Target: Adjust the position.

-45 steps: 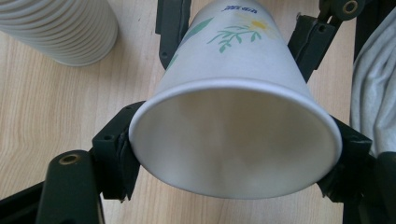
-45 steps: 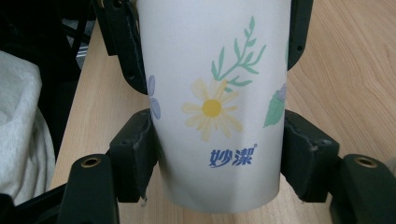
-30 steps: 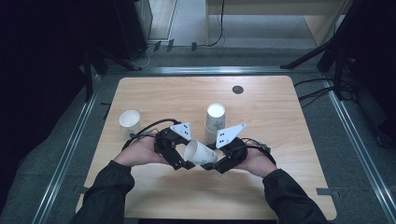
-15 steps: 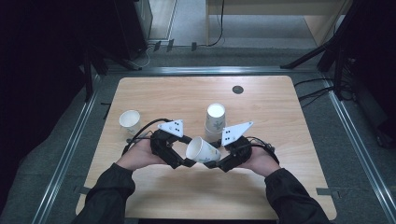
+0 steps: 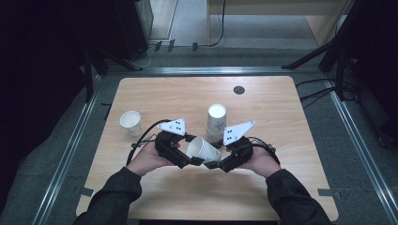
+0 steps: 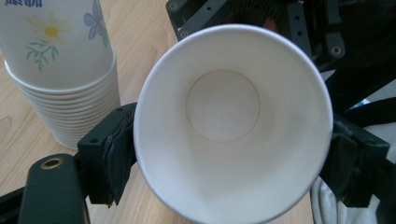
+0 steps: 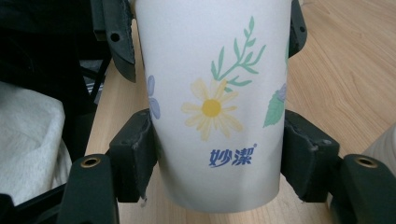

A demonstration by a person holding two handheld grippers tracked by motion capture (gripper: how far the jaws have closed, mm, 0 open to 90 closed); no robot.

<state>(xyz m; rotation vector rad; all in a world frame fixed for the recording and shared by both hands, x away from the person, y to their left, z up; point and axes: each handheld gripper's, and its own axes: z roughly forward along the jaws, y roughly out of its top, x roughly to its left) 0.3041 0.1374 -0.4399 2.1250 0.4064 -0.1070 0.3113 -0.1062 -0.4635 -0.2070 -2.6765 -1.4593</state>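
The left gripper (image 5: 193, 161) and right gripper (image 5: 212, 165) both clamp one paper cup (image 5: 202, 149), held tilted above the table (image 5: 281, 108) just before the upside-down cup stack (image 5: 216, 121), apparently pulled free, not yet set down

In my right gripper view the paper cup (image 7: 215, 102) is cut off at the top edge (its rim unseen). In my left gripper view the stack of cups (image 6: 60, 70) runs off the top left corner.
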